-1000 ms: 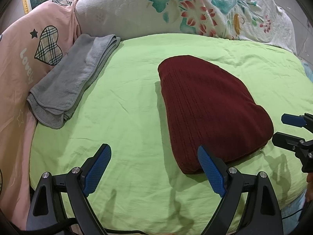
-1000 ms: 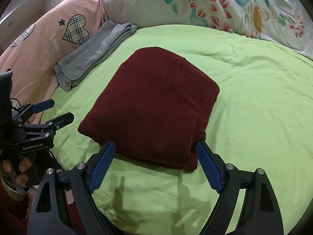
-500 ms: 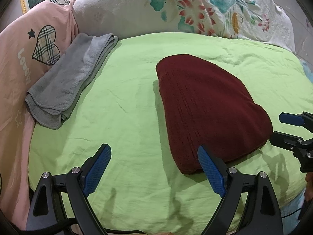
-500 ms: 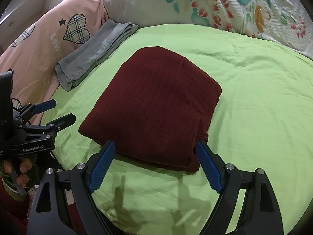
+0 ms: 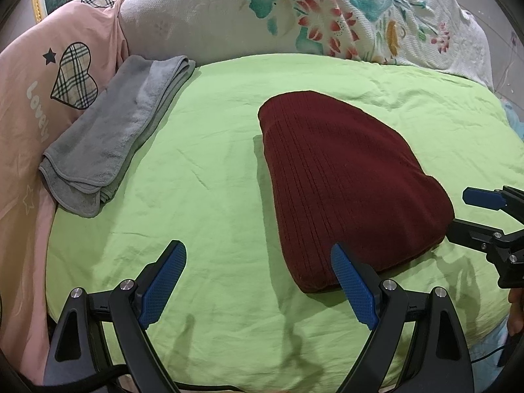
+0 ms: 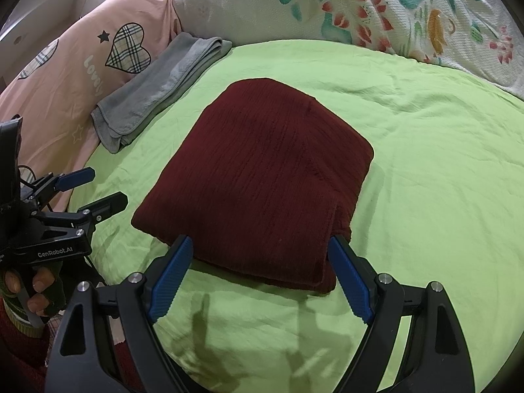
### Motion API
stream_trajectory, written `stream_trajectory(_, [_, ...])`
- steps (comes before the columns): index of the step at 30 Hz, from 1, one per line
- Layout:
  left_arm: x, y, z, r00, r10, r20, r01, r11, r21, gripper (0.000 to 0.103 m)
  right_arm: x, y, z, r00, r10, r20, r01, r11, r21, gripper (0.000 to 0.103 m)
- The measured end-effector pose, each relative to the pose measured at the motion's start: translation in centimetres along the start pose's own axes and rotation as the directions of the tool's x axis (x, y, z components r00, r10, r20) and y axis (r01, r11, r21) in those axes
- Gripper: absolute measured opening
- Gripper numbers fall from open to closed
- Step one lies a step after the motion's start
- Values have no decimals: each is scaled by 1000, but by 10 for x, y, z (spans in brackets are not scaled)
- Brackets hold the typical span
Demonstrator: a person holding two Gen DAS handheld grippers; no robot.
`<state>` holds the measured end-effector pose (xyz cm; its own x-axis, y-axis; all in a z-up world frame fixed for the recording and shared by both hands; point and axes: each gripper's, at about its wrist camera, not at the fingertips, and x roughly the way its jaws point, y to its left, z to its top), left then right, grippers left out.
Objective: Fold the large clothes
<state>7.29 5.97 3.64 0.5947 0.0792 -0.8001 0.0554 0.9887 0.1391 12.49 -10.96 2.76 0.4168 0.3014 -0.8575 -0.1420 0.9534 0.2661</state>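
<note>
Both tongs [image 5: 258, 278] [image 6: 262, 276] wide apart, empty

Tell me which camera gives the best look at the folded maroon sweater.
Right wrist view: the folded maroon sweater lies centred ahead, with its layered near edge and right side showing. The left wrist view shows it off to the right, stretched by the fisheye, its near corner behind a fingertip.

Open green sheet [image 5: 209, 196] separates the maroon sweater [image 5: 344, 180] from the grey towel [image 5: 111, 137].
</note>
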Motion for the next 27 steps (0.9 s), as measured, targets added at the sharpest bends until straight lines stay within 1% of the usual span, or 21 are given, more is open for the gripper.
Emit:
stream_trajectory(13, [-1, 1, 1, 1000, -2, 0, 2, 1000, -6, 91, 1, 4, 3, 1000, 0, 2, 0, 1000, 0, 84])
stream_trajectory(27, [0, 4, 3, 1000, -3, 4, 3, 1000, -5, 91, -3, 0, 5, 1000, 8, 8, -8, 1000, -4, 84])
